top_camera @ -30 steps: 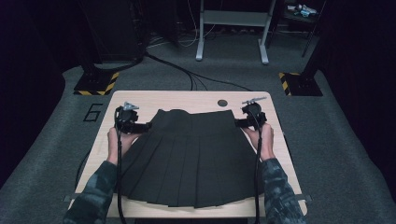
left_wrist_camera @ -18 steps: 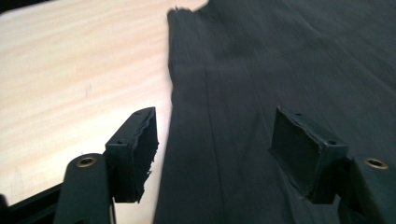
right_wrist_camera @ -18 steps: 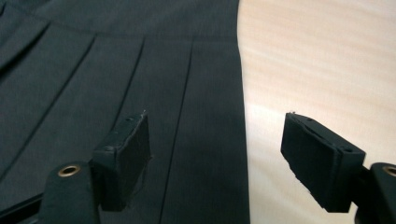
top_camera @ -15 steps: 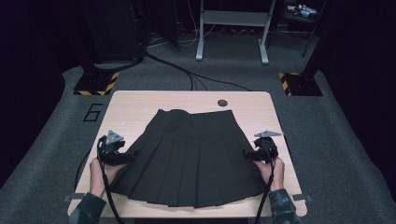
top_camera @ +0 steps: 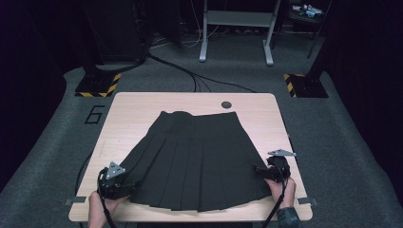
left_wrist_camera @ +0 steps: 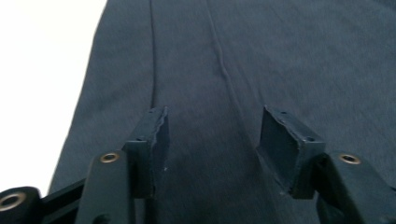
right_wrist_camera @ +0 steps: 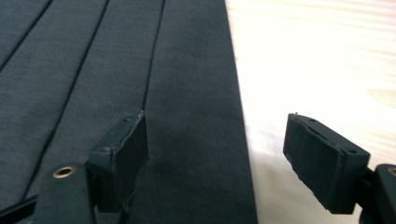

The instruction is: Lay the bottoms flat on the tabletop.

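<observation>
Your left gripper (top_camera: 124, 186) sits at the near left corner of the black pleated cloth skirt (top_camera: 197, 159). Its jaws have just been closing but stand apart, with cloth under the gap, maybe to pinch the hem. Your right gripper (top_camera: 260, 171) is at the near right corner, jaws wide, one over the cloth edge, one over the pale wooden table (top_camera: 142, 105). Both hands lie low and point inward. The skirt lies flat, waistband at the far end.

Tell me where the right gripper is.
High view: the right gripper sits at the table's near right, at the black pleated skirt's right hem corner.
</observation>
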Motion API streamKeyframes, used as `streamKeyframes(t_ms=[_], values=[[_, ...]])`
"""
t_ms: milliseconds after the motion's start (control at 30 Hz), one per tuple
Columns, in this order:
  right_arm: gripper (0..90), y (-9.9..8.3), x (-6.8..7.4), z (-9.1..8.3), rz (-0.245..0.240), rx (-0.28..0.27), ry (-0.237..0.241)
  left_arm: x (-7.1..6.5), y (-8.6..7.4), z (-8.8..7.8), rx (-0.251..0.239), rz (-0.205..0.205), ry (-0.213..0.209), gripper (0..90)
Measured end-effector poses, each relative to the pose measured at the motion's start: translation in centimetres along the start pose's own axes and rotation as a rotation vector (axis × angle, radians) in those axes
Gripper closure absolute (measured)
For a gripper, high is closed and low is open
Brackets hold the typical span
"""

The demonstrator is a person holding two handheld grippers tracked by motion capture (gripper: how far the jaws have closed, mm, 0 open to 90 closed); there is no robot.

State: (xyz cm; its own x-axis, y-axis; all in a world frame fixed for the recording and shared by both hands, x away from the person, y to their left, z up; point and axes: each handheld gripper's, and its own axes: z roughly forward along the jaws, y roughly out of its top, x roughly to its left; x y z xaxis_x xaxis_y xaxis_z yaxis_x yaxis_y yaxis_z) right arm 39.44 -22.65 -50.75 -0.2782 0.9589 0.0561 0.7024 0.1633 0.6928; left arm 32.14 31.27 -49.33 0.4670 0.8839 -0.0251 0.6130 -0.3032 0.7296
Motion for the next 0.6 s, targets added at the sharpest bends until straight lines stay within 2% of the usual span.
streamKeyframes(t_ms=[67, 133, 233, 267, 400, 500, 533, 567, 600], values=[[21.3, -0.4, -0.2, -0.2, 0.003, -0.001, -0.004, -0.4, -0.3, -0.2, 0.008, 0.007, -0.012, 45.0], [21.8, -0.8, -0.5, -0.4, 0.013, -0.007, -0.012, -0.9, -0.7, -0.2, 0.013, 0.016, -0.002, 48.5], [23.4, -1.3, -0.8, -0.6, 0.032, -0.005, -0.017, -1.4, -1.2, -0.1, 0.031, 0.025, 0.007, 63.3], [23.4, -1.5, -0.9, -0.6, 0.024, -0.005, -0.018, -1.4, -1.4, -0.2, 0.045, 0.035, 0.003, 67.6], [23.6, -1.8, -1.3, -0.7, 0.040, 0.000, -0.024, -1.9, -1.8, 0.0, 0.023, 0.040, 0.010, 83.0], [24.1, -2.0, -1.5, -0.7, 0.049, -0.002, -0.019, -2.5, -1.8, 0.0, 0.017, 0.057, 0.019, 87.9], [24.3, -2.0, -1.5, -0.7, 0.057, -0.003, -0.017, -2.7, -1.7, -0.1, 0.030, 0.074, 0.012, 88.3], [24.5, -2.1, -1.5, -0.7, 0.056, -0.008, -0.018, -3.0, -1.8, 0.1, 0.013, 0.078, 0.023, 88.5], [24.5, -2.2, -1.6, -0.7, 0.054, -0.011, -0.018, -3.3, -1.8, 0.1, 0.023, 0.080, 0.012, 88.6]])
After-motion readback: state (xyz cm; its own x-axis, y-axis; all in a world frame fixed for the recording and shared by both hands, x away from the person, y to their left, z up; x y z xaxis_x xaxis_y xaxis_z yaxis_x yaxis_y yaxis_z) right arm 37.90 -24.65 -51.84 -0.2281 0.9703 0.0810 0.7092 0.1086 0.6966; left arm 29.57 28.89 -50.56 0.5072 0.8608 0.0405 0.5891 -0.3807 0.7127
